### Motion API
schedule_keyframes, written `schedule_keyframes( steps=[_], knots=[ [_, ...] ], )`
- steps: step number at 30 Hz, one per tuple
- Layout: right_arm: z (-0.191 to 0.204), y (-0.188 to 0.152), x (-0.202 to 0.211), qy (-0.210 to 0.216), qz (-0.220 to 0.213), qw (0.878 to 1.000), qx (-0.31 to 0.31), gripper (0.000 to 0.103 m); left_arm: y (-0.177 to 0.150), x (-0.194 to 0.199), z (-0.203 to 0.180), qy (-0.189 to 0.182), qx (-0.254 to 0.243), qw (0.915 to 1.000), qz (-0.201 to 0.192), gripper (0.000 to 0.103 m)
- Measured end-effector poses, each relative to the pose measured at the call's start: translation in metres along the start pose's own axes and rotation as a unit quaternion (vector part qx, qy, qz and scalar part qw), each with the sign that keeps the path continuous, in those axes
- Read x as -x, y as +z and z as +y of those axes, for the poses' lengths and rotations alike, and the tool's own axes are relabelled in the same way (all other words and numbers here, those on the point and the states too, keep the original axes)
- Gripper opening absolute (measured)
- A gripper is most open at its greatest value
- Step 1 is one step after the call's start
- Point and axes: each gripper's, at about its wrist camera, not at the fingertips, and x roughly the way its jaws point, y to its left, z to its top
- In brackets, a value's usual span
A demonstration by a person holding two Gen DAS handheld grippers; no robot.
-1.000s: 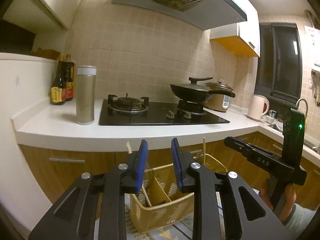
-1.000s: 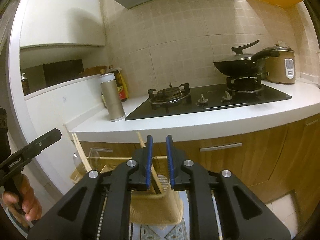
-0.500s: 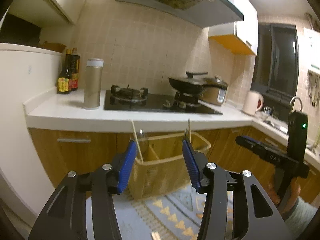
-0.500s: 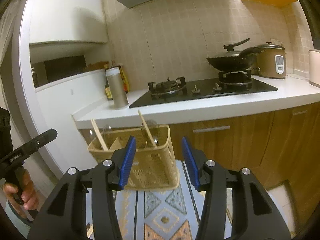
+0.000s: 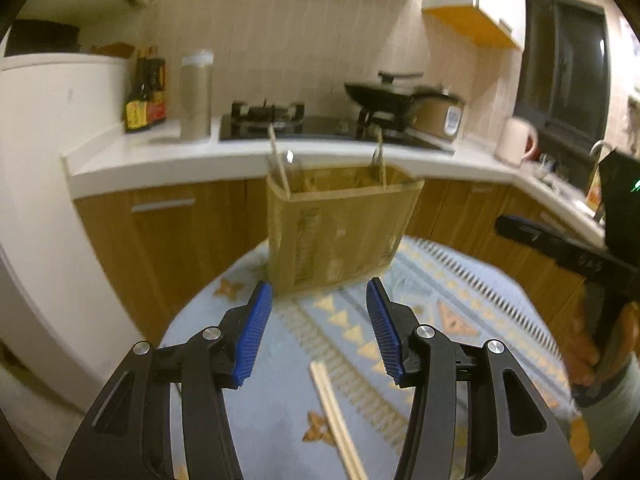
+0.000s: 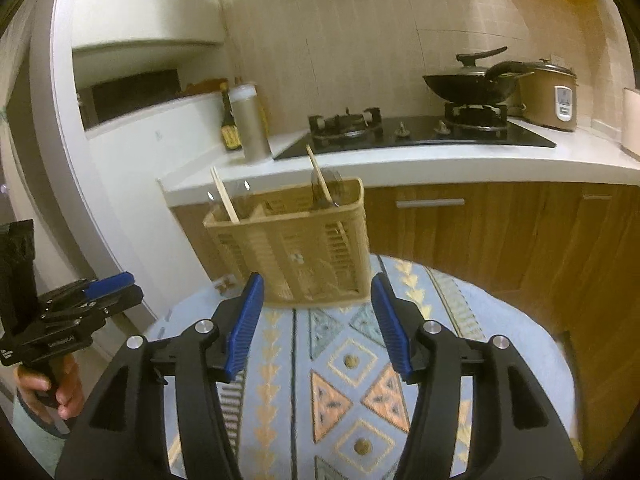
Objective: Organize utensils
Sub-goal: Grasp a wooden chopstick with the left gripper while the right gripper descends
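Observation:
A tan utensil basket (image 5: 340, 232) with dividers stands on a round table with a patterned cloth (image 5: 460, 312); it also shows in the right wrist view (image 6: 296, 252). Chopsticks (image 6: 226, 196) and another wooden stick (image 6: 318, 176) lean in its compartments. A loose pair of wooden chopsticks (image 5: 336, 420) lies on the cloth just below and between my left fingers. My left gripper (image 5: 318, 328) is open and empty, a short way in front of the basket. My right gripper (image 6: 316, 320) is open and empty, close to the basket's near side.
Behind the table runs a white kitchen counter (image 6: 400, 164) with a gas hob (image 6: 408, 136), a black wok (image 6: 468, 84), a rice cooker (image 6: 552, 96), a steel flask (image 6: 250, 120) and sauce bottles (image 5: 144, 96). Wooden cabinets (image 6: 480, 232) stand below.
Both grippers have opened wide and pulled back and up from the basket. The basket now stands free on the table, and loose chopsticks have come into the left view.

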Motion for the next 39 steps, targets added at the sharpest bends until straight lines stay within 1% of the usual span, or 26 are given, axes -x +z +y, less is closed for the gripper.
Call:
schedule_keyframes(
  steps=[1, 4, 7, 10, 16, 18, 19, 20, 21, 26, 29, 31, 32, 33, 36, 39],
  knots=[
    [0.002, -0.005, 0.002, -0.008, 0.003, 1.000, 0.001, 0.055, -0.004, -0.002, 0.001, -0.001, 0.003, 1.0000, 0.007, 0.048],
    [0.002, -0.014, 0.003, 0.004, 0.020, 1.000, -0.012, 0.060, -0.017, -0.009, 0.006, -0.017, 0.019, 0.9991, 0.035, 0.048],
    [0.000, -0.021, 0.004, 0.006, 0.037, 0.999, -0.021, 0.060, -0.028, -0.020, 0.010, -0.023, 0.029, 0.9970, 0.068, 0.048],
    [0.000, -0.026, 0.004, 0.001, 0.049, 0.999, -0.023, 0.061, -0.040, -0.027, 0.010, -0.034, 0.033, 0.9947, 0.091, 0.048],
    [0.000, -0.037, -0.009, -0.003, 0.102, 0.994, -0.037, 0.061, -0.060, -0.044, 0.014, -0.053, 0.052, 0.9862, 0.148, 0.046],
    [0.001, -0.040, -0.016, -0.010, 0.122, 0.992, -0.040, 0.061, -0.064, -0.050, 0.017, -0.063, 0.066, 0.9816, 0.168, 0.046],
    [0.001, -0.043, -0.022, -0.019, 0.139, 0.989, -0.040, 0.061, -0.066, -0.054, 0.018, -0.065, 0.070, 0.9792, 0.179, 0.045],
    [0.002, -0.046, -0.027, -0.026, 0.153, 0.987, -0.039, 0.061, -0.069, -0.059, 0.018, -0.064, 0.073, 0.9763, 0.193, 0.040],
    [0.003, -0.050, -0.032, -0.030, 0.169, 0.984, -0.037, 0.061, -0.071, -0.061, 0.017, -0.062, 0.072, 0.9753, 0.199, 0.037],
    [0.009, -0.065, -0.043, -0.033, 0.203, 0.978, -0.025, 0.061, -0.083, -0.074, 0.007, -0.042, 0.046, 0.9701, 0.235, 0.037],
    [0.011, -0.070, -0.046, -0.030, 0.209, 0.977, -0.025, 0.061, -0.085, -0.074, 0.000, -0.020, 0.024, 0.9723, 0.231, 0.036],
    [0.010, -0.071, -0.046, -0.028, 0.211, 0.977, -0.029, 0.061, -0.085, -0.075, -0.004, -0.003, 0.012, 0.9725, 0.232, 0.031],
    [0.009, -0.071, -0.047, -0.027, 0.213, 0.976, -0.032, 0.061, -0.086, -0.075, -0.006, 0.008, 0.003, 0.9727, 0.232, 0.027],
    [0.008, -0.071, -0.047, -0.027, 0.213, 0.976, -0.034, 0.061, -0.087, -0.075, -0.008, 0.017, -0.002, 0.9727, 0.231, 0.024],
    [0.004, -0.072, -0.047, -0.025, 0.213, 0.976, -0.041, 0.061, -0.085, -0.074, -0.007, 0.007, 0.006, 0.9717, 0.236, 0.022],
    [0.000, -0.072, -0.048, -0.019, 0.217, 0.975, -0.052, 0.061, -0.084, -0.075, -0.007, 0.013, 0.007, 0.9703, 0.241, 0.023]
  ],
)
